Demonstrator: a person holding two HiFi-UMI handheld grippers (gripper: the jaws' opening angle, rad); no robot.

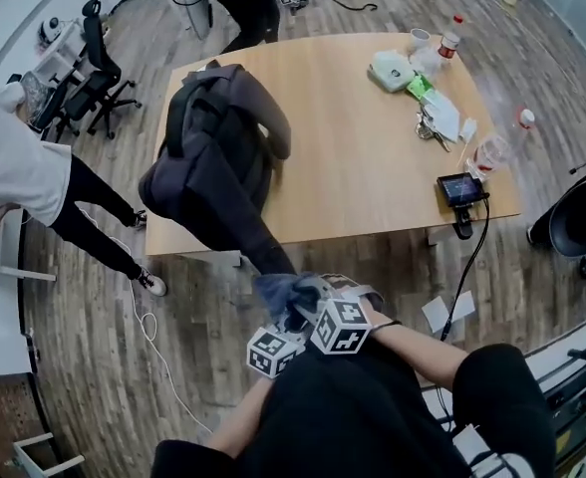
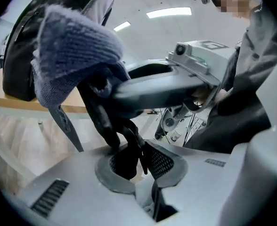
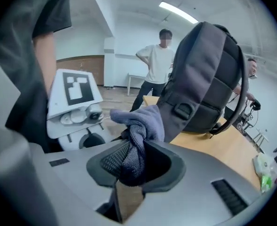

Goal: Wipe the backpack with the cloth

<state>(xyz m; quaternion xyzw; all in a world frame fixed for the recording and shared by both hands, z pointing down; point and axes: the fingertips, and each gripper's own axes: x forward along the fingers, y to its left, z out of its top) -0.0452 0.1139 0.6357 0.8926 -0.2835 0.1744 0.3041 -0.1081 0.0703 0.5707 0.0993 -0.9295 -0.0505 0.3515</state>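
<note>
A dark grey backpack (image 1: 213,157) lies on the left part of the wooden table (image 1: 373,167). Its black strap (image 1: 265,252) hangs over the front edge towards me. My left gripper (image 2: 137,158) is shut on that strap (image 2: 101,121) just in front of the table. My right gripper (image 3: 129,161) is shut on a blue-grey knitted cloth (image 3: 136,135), which bunches up out of the jaws. In the head view the cloth (image 1: 285,292) sits right above both marker cubes, close to the strap. The backpack (image 3: 204,79) rises just beyond the right gripper's jaws.
A small screen device (image 1: 460,187) with a cable sits at the table's front right edge. Bottles, a cup, a pouch and keys lie at the far right. A person in a white shirt (image 1: 14,167) stands left. An office chair (image 1: 99,83) stands behind, and papers (image 1: 442,312) lie on the floor.
</note>
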